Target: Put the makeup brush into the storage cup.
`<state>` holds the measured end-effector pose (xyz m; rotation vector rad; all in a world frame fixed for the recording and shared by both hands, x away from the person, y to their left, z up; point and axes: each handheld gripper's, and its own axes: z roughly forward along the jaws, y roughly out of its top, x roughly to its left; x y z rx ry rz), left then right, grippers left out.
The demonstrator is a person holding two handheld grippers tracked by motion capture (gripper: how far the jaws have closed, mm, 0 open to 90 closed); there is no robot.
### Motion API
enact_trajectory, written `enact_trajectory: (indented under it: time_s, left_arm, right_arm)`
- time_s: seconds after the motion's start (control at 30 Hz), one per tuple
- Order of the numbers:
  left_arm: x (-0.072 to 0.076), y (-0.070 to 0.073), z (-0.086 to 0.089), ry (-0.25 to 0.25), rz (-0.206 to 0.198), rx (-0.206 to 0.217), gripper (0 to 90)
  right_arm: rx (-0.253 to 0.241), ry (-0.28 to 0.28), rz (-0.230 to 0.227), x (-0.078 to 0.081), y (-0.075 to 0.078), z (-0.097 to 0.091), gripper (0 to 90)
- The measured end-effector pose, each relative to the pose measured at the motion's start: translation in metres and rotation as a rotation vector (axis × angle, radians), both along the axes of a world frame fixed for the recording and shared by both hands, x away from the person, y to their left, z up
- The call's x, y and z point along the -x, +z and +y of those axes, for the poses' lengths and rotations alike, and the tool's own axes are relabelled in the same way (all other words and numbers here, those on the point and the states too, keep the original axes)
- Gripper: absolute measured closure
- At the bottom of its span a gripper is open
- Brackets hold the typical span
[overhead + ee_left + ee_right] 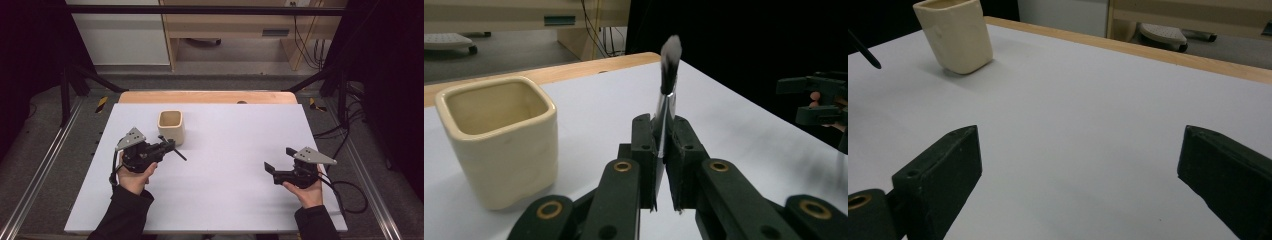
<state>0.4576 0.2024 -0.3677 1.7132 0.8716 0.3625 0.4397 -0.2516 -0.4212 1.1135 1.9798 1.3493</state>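
My left gripper (170, 146) is shut on a small makeup brush (179, 154) just in front of a cream square cup (171, 126). In the left gripper view the jaws pinch the brush's metal ferrule (666, 117), and its dark bristles (670, 55) stick up past them. There the cup (499, 140) stands upright and empty, close on the left. My right gripper (279, 158) hovers low at the table's right side, open with nothing between its jaws. Seen from the right gripper (1080, 145), the cup (955, 35) is far off at upper left, beside the brush's thin black end (868, 55).
A white sheet (225, 190) covers the wooden table, whose bare back edge (207, 96) shows behind it. A black frame and metal rails surround the table. Cables trail from the right gripper over the right edge (350, 192).
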Motion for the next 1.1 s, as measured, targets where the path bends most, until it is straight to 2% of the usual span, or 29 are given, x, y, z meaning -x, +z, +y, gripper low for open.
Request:
enact_trajectory:
  time_s: [0.4, 0.73, 0.9, 1.1]
  left_arm:
    - [-0.006, 0.006, 0.010, 0.033, -0.008, -0.020, 83.1]
    - [-0.010, 0.014, 0.010, 0.044, -0.014, -0.027, 83.1]
    - [-0.013, 0.016, 0.009, 0.046, -0.021, -0.057, 83.1]
    - [-0.017, 0.020, 0.008, 0.050, -0.018, -0.064, 83.1]
  right_arm:
    - [-0.001, -0.015, -0.009, 0.000, 0.001, -0.004, 3.9]
    - [-0.003, -0.026, -0.009, 0.000, 0.001, -0.004, 3.8]
    - [-0.008, -0.027, -0.007, 0.000, 0.001, -0.005, 4.1]
    - [-0.006, -0.029, -0.003, 0.000, 0.001, -0.004, 4.0]
